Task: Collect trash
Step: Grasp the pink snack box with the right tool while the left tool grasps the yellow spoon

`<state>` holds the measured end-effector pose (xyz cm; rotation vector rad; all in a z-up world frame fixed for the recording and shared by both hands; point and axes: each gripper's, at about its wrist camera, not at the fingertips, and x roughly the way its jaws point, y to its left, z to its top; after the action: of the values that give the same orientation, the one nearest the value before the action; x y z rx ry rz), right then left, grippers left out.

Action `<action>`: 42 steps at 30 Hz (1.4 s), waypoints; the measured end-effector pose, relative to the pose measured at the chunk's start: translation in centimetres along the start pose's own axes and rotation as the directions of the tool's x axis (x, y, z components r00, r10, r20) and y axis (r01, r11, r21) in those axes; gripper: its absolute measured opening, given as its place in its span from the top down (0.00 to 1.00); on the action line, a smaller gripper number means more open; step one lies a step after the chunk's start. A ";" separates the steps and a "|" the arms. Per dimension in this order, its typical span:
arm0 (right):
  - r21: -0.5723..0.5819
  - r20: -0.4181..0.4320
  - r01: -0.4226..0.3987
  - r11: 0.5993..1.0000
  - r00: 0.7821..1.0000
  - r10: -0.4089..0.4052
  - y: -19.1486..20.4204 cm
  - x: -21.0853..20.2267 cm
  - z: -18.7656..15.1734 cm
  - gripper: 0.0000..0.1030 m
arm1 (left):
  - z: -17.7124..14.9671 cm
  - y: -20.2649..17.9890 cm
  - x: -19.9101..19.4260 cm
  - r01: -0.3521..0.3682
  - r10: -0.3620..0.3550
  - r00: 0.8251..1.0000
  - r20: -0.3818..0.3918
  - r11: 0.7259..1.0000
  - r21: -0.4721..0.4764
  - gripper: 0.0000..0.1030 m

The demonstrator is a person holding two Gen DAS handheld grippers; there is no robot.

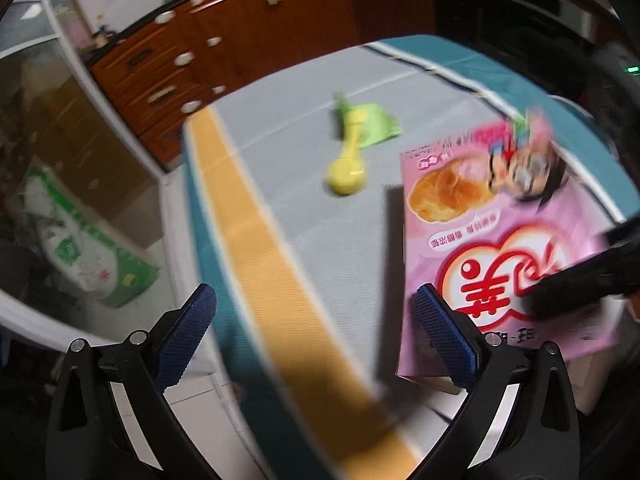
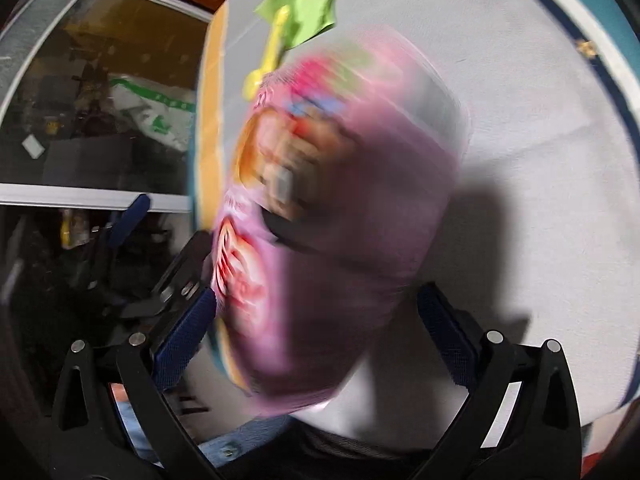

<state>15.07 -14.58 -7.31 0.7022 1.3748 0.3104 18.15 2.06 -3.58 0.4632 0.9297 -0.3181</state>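
Observation:
A pink snack box [image 1: 496, 240] printed with bread and a cartoon girl hangs over the near edge of the cloth-covered table [image 1: 312, 216]. My left gripper [image 1: 316, 340] is open and empty, just left of the box. In the right wrist view the box [image 2: 340, 232] is blurred by motion and lies between my right gripper's spread fingers [image 2: 316, 336]; I cannot tell whether they touch it. The right gripper shows as a dark shape [image 1: 592, 280] across the box in the left wrist view. A yellow plastic scoop [image 1: 347, 168] and a green wrapper [image 1: 376, 128] lie further back on the table.
The tablecloth is grey with an orange band [image 1: 264, 248] and teal border along its left edge. Brown drawers [image 1: 168, 72] stand behind the table. A white-and-green sack [image 1: 80, 248] lies on the floor behind glass to the left.

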 end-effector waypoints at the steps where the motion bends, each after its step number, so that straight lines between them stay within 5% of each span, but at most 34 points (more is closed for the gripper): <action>1: -0.003 0.007 -0.027 1.000 1.000 0.027 0.3 -0.1 0.1 0.06 | -0.3 0.4 0.9 -0.002 0.002 0.999 -0.041 1.000 -0.005 0.05; 7: -0.061 0.041 0.045 0.997 0.998 -0.042 1.9 -0.3 1.5 0.06 | -1.5 1.1 2.3 0.057 -0.063 0.994 -0.089 0.996 -0.066 0.06; 9: -0.096 0.077 0.058 0.994 0.996 -0.051 2.5 -0.8 1.6 0.13 | -1.4 1.1 2.2 0.065 -0.071 0.994 -0.082 0.995 -0.078 0.08; 11: -0.147 0.150 0.133 0.980 0.982 -0.110 3.5 -2.0 1.7 0.43 | -1.2 1.0 2.1 0.054 -0.060 0.995 -0.077 0.995 -0.078 0.08; 14: -0.167 0.190 0.170 0.971 0.972 -0.137 3.9 -3.8 2.1 0.50 | -0.7 1.3 2.0 0.107 -0.114 0.991 -0.063 0.988 -0.112 0.07; 19: -0.169 0.327 0.311 0.935 0.913 -0.245 3.9 -7.6 2.9 0.53 | 1.4 2.0 2.9 0.159 -0.166 0.986 -0.022 0.968 -0.196 0.07; 21: -0.150 0.380 0.388 0.909 0.872 -0.309 3.6 -8.9 3.4 0.53 | 2.4 2.4 3.7 0.177 -0.185 0.983 -0.017 0.959 -0.223 0.07; 24: -0.135 0.408 0.424 0.896 0.847 -0.339 3.0 -10.0 4.2 0.53 | 4.3 2.6 5.4 0.224 -0.232 0.973 -0.001 0.941 -0.255 0.07; 27: -0.133 0.408 0.436 0.890 0.843 -0.352 2.1 -10.4 4.9 0.53 | 5.9 2.4 6.9 0.236 -0.246 0.969 -0.012 0.941 -0.245 0.20; 30: -0.138 0.391 0.435 0.890 0.849 -0.355 2.0 -9.8 5.6 0.53 | 7.1 1.9 7.9 0.263 -0.278 0.960 -0.037 0.938 -0.226 0.44; 39: -0.161 0.361 0.420 0.893 0.867 -0.343 2.3 -8.2 7.1 0.53 | 8.3 0.4 9.1 0.291 -0.305 0.950 -0.064 0.942 -0.167 0.46; 42: -0.167 0.360 0.414 0.895 0.871 -0.335 2.2 -8.2 7.2 0.53 | 8.5 -0.2 9.0 0.270 -0.280 0.958 -0.059 0.953 -0.135 0.61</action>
<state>20.79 -19.66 0.74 0.2544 1.1052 0.0404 28.96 -3.04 -6.74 0.2297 1.0857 -0.4939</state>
